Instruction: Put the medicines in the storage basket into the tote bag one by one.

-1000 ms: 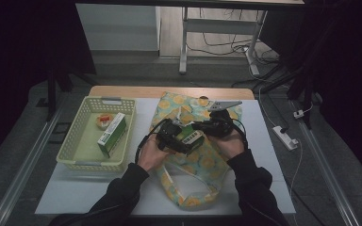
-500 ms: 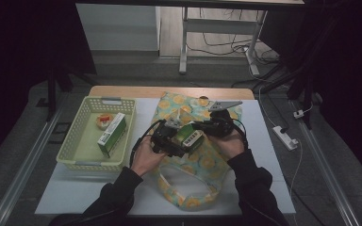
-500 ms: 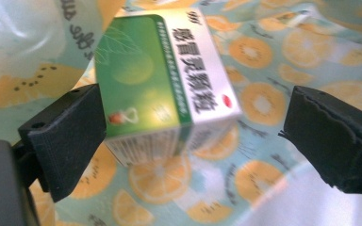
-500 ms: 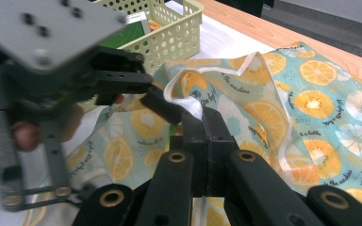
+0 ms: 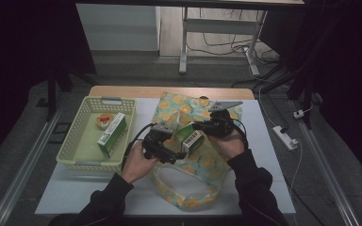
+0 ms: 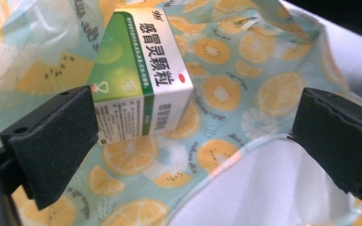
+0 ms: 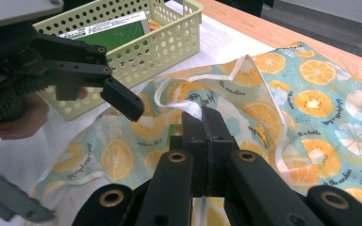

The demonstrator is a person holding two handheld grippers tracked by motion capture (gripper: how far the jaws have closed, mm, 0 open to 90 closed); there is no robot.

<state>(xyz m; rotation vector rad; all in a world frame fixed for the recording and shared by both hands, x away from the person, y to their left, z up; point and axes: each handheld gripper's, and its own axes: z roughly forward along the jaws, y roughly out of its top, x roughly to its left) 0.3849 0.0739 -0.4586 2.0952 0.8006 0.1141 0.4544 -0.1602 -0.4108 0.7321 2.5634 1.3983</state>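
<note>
High view showed the green box point(image 5: 191, 139) lying on the fruit-print bag point(image 5: 202, 162), just beside the left gripper point(image 5: 175, 151), whose jaws had just been opening, empty. Right gripper point(image 7: 202, 123) was clamped on the bag's edge.

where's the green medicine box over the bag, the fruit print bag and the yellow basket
green medicine box point(image 6: 136, 80), left gripper view, on its green and white top face
fruit print bag point(image 5: 207, 162), high view, on its printed cloth
yellow basket point(image 5: 78, 143), high view, on its left wall
</note>
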